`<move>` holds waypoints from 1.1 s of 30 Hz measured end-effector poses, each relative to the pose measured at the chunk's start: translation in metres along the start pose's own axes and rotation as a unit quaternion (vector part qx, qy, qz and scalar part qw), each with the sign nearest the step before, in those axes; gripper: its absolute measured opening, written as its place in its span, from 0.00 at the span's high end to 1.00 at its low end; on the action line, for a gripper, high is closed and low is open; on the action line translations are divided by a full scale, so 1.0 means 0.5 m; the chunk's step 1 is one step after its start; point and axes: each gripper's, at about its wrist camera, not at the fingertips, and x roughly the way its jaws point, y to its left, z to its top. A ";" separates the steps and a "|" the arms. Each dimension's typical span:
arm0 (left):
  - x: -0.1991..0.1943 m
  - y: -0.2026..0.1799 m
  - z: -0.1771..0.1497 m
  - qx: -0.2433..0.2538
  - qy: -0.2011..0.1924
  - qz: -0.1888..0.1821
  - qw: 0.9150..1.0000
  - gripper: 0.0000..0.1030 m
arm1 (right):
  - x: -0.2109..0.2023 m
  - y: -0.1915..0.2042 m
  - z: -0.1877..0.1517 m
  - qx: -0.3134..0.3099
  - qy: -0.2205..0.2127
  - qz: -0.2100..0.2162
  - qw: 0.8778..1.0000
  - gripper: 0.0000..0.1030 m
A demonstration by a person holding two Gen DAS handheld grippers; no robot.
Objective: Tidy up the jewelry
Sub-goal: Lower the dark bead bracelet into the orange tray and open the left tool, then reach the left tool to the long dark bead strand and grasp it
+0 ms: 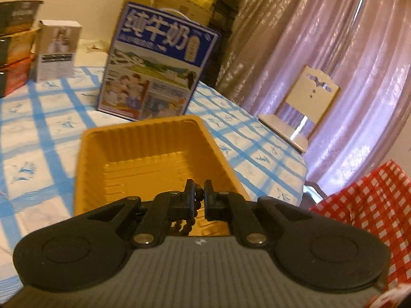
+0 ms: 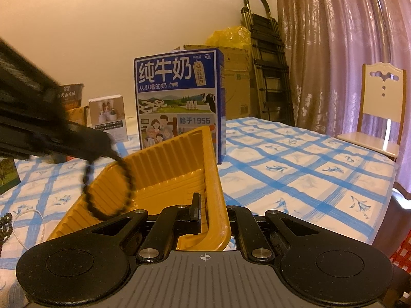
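Note:
A yellow plastic tray (image 1: 143,138) sits on the blue-checked tablecloth. My left gripper (image 1: 198,192) is shut on a dark bead bracelet (image 1: 184,224) and holds it over the tray's near end. In the right wrist view the bracelet (image 2: 128,179) hangs as a loop from the left gripper (image 2: 113,154) above the tray's inside. My right gripper (image 2: 213,213) is shut on the tray's near right wall (image 2: 213,179) and tilts the tray up; its right finger is hidden behind the wall.
A blue milk carton box (image 2: 179,102) stands just behind the tray. Small boxes (image 2: 108,118) stand at the far left. More beads and a white string (image 2: 15,220) lie on the cloth at left. A white chair (image 2: 380,107) stands by the curtain.

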 end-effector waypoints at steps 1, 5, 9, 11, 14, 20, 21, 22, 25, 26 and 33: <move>0.010 -0.002 -0.001 -0.001 0.002 0.002 1.000 0.95 | 0.000 0.000 0.000 0.000 0.000 0.000 1.000 0.93; 0.027 0.001 -0.004 -0.015 0.007 0.004 1.000 0.92 | 0.000 0.000 0.000 0.000 0.000 0.000 1.000 0.93; 0.010 0.009 -0.011 -0.016 0.004 0.005 1.000 0.87 | 0.001 0.002 0.000 0.001 0.000 0.000 1.000 0.93; -0.006 0.015 -0.015 -0.010 0.000 0.015 1.000 0.87 | 0.000 0.003 -0.001 0.001 0.000 0.000 1.000 0.93; -0.039 0.034 -0.024 -0.006 -0.006 0.038 0.999 0.83 | 0.001 0.002 -0.001 0.002 0.001 0.000 1.000 0.93; -0.114 0.107 -0.058 -0.016 0.002 0.106 0.994 0.83 | 0.001 0.000 -0.001 0.003 0.001 0.000 1.000 0.93; -0.127 0.120 -0.065 -0.018 0.005 0.117 0.993 0.83 | 0.001 0.001 -0.001 0.003 0.001 0.000 1.000 0.93; -0.141 0.133 -0.073 -0.020 0.008 0.129 0.991 0.83 | 0.001 0.000 -0.002 0.004 0.002 0.000 1.000 0.93; -0.177 0.166 -0.101 -0.017 0.024 0.168 0.985 0.82 | -0.001 0.000 -0.002 0.004 0.002 -0.001 1.000 0.93; -0.185 0.173 -0.110 -0.015 0.028 0.179 0.983 0.82 | -0.001 0.000 -0.002 0.004 0.002 -0.001 1.000 0.93; -0.247 0.235 -0.162 -0.037 0.050 0.246 0.967 0.82 | -0.003 -0.003 -0.002 0.002 0.003 -0.004 1.000 0.93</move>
